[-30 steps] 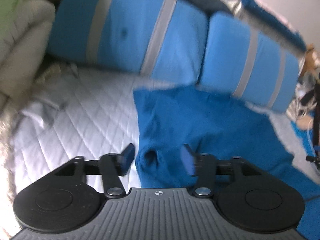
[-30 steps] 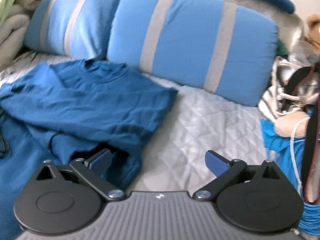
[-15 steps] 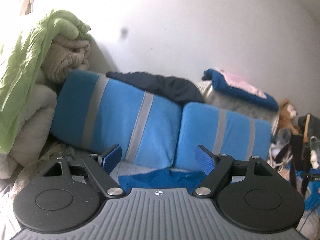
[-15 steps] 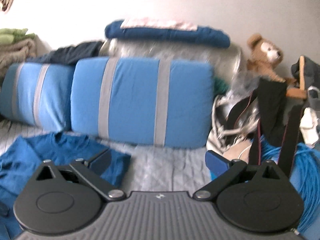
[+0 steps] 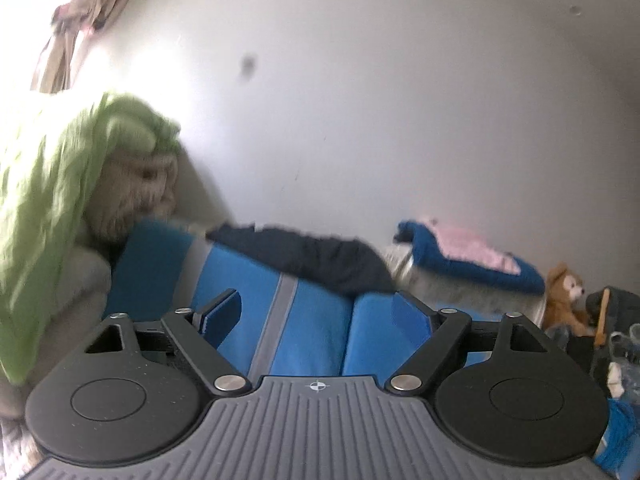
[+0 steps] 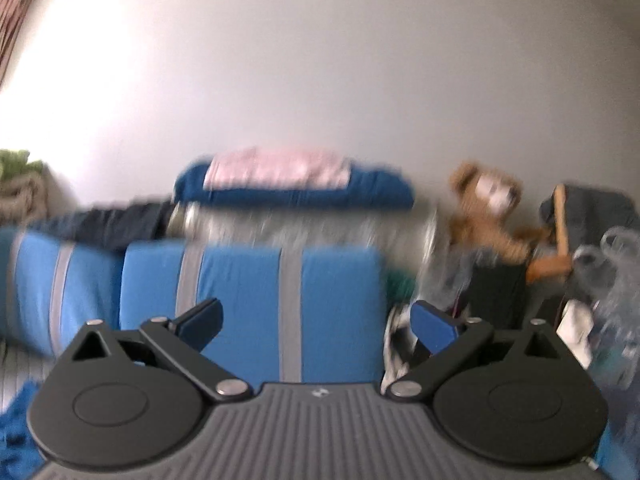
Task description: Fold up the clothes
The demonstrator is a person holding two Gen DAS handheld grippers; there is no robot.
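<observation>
Only a corner of the blue garment [image 6: 16, 436] shows, at the bottom left of the right wrist view, lying on the quilted bed below my gripper. It is out of sight in the left wrist view. My left gripper [image 5: 316, 312] points level at the blue striped pillows [image 5: 312, 324]; its jaws are opening and nothing is between them. My right gripper [image 6: 316, 320] is open too, held empty in front of a striped pillow [image 6: 256, 292].
A white wall fills the upper half of both views. A green and beige blanket pile [image 5: 60, 200] stands at the left. Dark clothing [image 5: 316, 256] and a folded blue and pink stack [image 6: 288, 184] lie behind the pillows. A teddy bear [image 6: 488, 208] and bags sit at the right.
Both grippers have risen and tilted up from the bed to level. The blue garment has dropped out of the left view and nearly out of the right. The left jaws spread wider.
</observation>
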